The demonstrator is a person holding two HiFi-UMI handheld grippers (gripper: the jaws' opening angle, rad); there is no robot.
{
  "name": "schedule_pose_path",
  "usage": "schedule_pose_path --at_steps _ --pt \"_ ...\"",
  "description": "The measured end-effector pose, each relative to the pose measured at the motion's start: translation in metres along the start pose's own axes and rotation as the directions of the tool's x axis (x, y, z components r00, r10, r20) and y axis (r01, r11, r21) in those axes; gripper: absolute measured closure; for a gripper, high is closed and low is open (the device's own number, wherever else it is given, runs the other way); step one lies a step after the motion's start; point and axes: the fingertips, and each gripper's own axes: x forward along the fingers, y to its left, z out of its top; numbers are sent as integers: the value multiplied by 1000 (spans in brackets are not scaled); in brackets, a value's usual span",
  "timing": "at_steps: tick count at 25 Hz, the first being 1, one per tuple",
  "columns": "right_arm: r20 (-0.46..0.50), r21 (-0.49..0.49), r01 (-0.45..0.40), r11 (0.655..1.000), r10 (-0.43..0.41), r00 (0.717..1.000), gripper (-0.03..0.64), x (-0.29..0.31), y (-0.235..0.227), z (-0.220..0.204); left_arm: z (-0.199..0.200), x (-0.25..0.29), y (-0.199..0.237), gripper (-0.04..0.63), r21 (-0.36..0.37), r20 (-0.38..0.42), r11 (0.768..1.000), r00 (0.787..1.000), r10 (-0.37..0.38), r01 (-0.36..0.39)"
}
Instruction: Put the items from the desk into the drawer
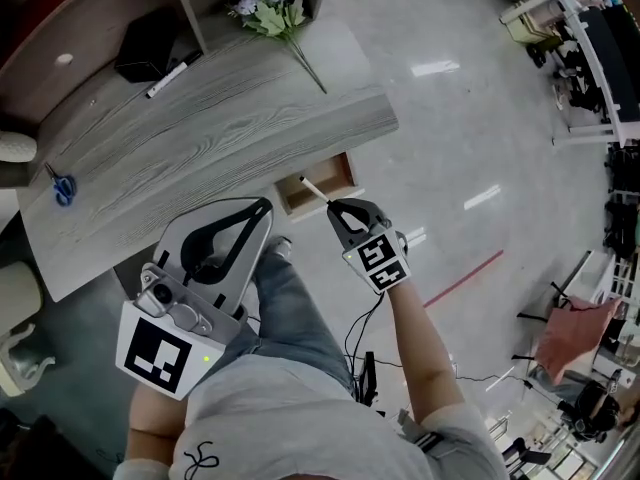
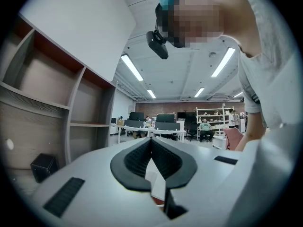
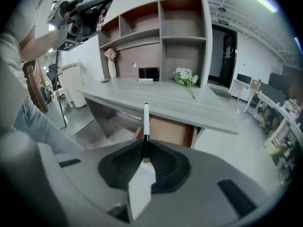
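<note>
Holds a thin white marker pen with black band (image 3: 146, 119) in the right gripper (image 3: 144, 148), jaws pinched shut on its lower end, at lower centre of the head view. Points it toward the open light wooden drawer (image 1: 322, 174) under the grey wood-grain desk (image 1: 220, 128), probably so it slides in lengthwise. Carries the left gripper (image 1: 262, 208) at lower left, jaws closed together on nothing (raised aside, likely to stay clear). Not yet stored: 1 more black-and-white marker (image 1: 172, 78) at upper left, blue-handled scissors (image 1: 62, 186) at far left.

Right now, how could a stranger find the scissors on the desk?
Start at the grey wooden desk and go to its left end, far from the flowers. The scissors lie there alone, the only thing with blue handles.
</note>
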Motion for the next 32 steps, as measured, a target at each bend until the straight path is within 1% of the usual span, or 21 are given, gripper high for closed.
schedule_pose_path --at_steps 3,7,13,18,21,24,28,31,32 --pt "-40 -9 -26 1000 25 999 566 12 0 -14 -2 2 4 586 1 -4 1000 1000 15 -15" --pt "-99 -36 -36 999 33 995 566 32 -11 -26 -2 5 11 586 5 -5 999 999 36 -36" --pt "-147 -64 -51 997 41 988 566 64 -25 -26 -5 6 20 586 10 -13 997 997 72 -72" --pt "-187 -94 -52 994 34 982 565 84 -28 -28 -8 2 28 586 12 -17 995 995 96 -96" --pt "-189 -93 -41 995 23 982 561 90 -28 -28 -11 -2 30 586 14 -23 995 994 104 -104" --pt "-189 -82 -34 996 18 982 540 90 -27 -29 -11 -5 29 586 15 -24 994 994 104 -104" --pt "-176 -73 -23 997 10 984 540 84 -24 -25 -7 -10 27 586 19 -11 995 995 97 -97" --pt "-148 -66 1 998 -11 989 567 74 -24 -17 -2 -13 24 586 27 -3 996 996 86 -86" --pt "-136 -62 9 998 -18 990 591 70 -24 -13 -1 -15 23 586 28 0 996 997 82 -82"
